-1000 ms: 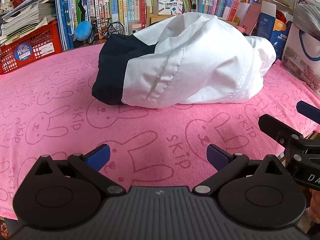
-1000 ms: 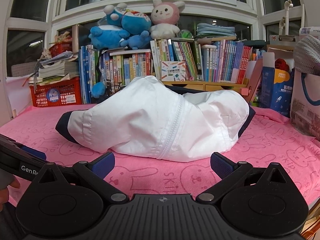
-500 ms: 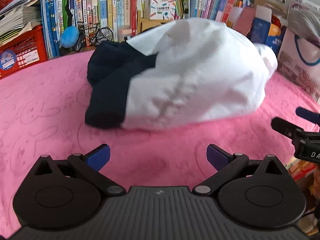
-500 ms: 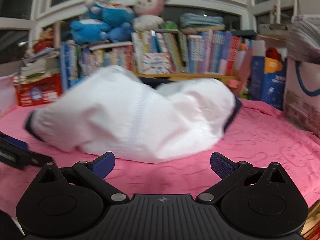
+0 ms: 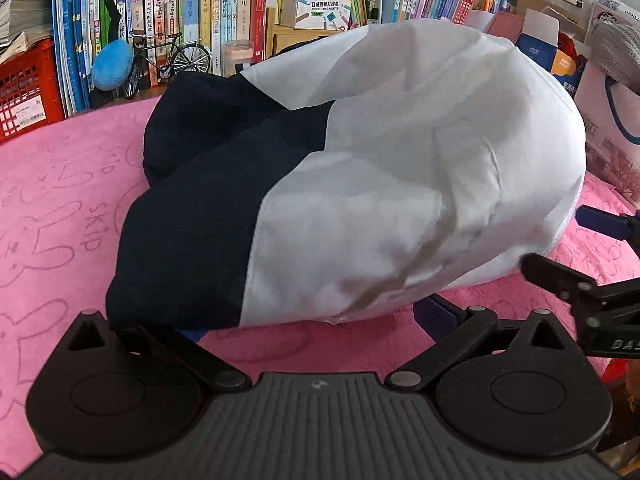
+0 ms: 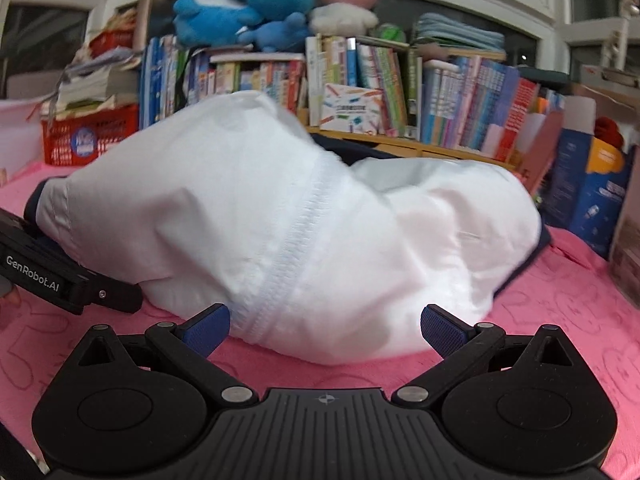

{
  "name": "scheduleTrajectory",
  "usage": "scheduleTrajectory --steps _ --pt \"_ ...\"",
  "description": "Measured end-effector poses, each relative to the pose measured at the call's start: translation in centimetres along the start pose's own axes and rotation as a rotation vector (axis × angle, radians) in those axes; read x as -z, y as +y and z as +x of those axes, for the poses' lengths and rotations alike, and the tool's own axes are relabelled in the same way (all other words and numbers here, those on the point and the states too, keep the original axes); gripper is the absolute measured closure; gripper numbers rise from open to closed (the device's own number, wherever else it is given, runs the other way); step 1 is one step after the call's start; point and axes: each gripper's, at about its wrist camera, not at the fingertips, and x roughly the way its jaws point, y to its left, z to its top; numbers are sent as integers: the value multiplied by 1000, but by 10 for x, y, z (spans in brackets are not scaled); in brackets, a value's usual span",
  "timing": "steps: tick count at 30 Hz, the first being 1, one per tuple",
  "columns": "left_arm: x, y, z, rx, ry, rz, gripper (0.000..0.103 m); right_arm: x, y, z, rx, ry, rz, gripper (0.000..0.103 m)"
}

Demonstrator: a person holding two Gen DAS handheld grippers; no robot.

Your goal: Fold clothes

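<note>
A white jacket with navy panels [image 5: 392,184] lies heaped on the pink bunny-print towel [image 5: 60,208]. My left gripper [image 5: 316,324] is open at the heap's near edge, its left pad partly hidden under the navy hem and its right pad beside the white fabric. In the right wrist view the jacket [image 6: 248,216] shows its white zipper seam. My right gripper [image 6: 324,330] is open, with the jacket's lower edge bulging between its blue pads [image 6: 206,328]. The right gripper [image 5: 576,248] also appears at the jacket's right end, and the left gripper [image 6: 60,276] at its left end.
Shelves of books [image 6: 360,76] with plush toys [image 6: 248,4] on top line the back. A red basket [image 5: 24,88] stands at the back left. A model bicycle [image 5: 168,60] stands in front of the books. Boxes and a paper bag [image 5: 612,128] crowd the right edge.
Both grippers have moved forward from the towel's near edge right up to the jacket, which now fills both views. Their jaws stayed open, and the jacket has not shifted.
</note>
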Motion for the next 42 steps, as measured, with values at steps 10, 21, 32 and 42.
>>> scheduleTrajectory --steps 10,21,32,42 --pt "-3 0 5 -14 -18 28 0 0 9 10 -3 25 -10 0" --pt "-5 19 -6 36 -54 -27 35 -51 -14 -33 -49 -225 -55 0" --pt "-37 31 -19 200 -110 -37 51 -127 10 37 -209 -55 -103 0" --pt "-102 29 -16 396 -159 -50 62 -75 -50 -27 -30 -137 -65 0"
